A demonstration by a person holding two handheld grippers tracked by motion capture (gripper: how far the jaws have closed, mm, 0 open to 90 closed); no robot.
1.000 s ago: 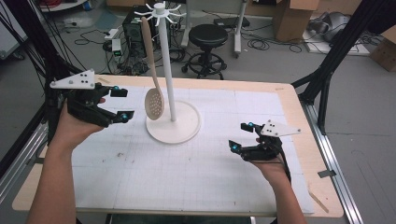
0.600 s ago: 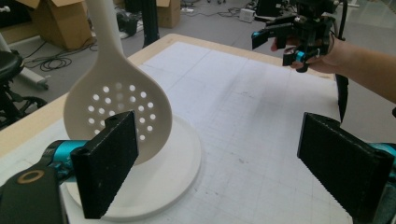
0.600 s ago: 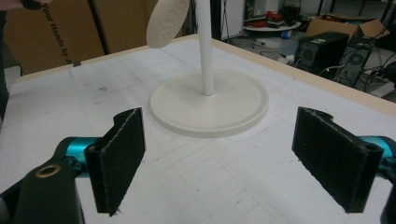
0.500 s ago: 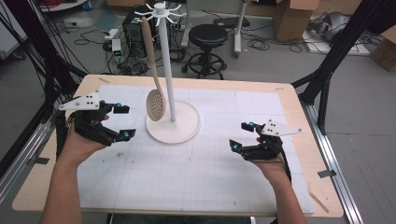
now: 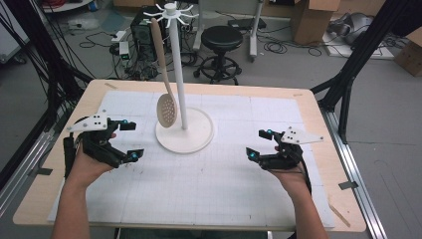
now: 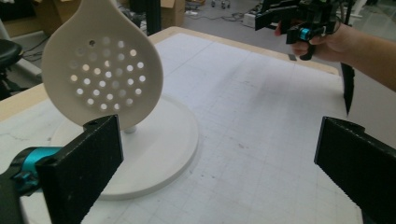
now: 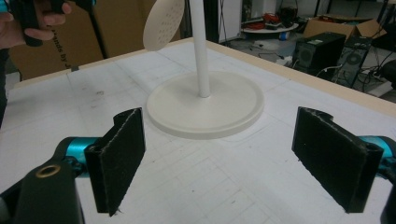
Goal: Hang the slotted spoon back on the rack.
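Note:
A white rack stand (image 5: 179,74) with a round base (image 5: 194,137) stands at the table's middle back. From one of its top hooks hangs a cream slotted spoon (image 5: 166,108), its perforated bowl (image 6: 102,70) just above the base. My left gripper (image 5: 130,141) is open, left of the base, with nothing between its jaws; the spoon bowl hangs close ahead of it. My right gripper (image 5: 260,144) is open at the right of the table, pointed toward the base (image 7: 205,109), with nothing between its jaws. The spoon bowl (image 7: 163,23) shows past the pole.
A white gridded mat (image 5: 209,189) covers the wooden table (image 5: 308,107). Beyond the far edge stand a black stool (image 5: 223,42), computer cases, cables and cardboard boxes. Black frame legs rise at the table's left and right sides.
My left gripper has come down and back toward the person, from near the spoon to low at the table's left. The right gripper has barely moved.

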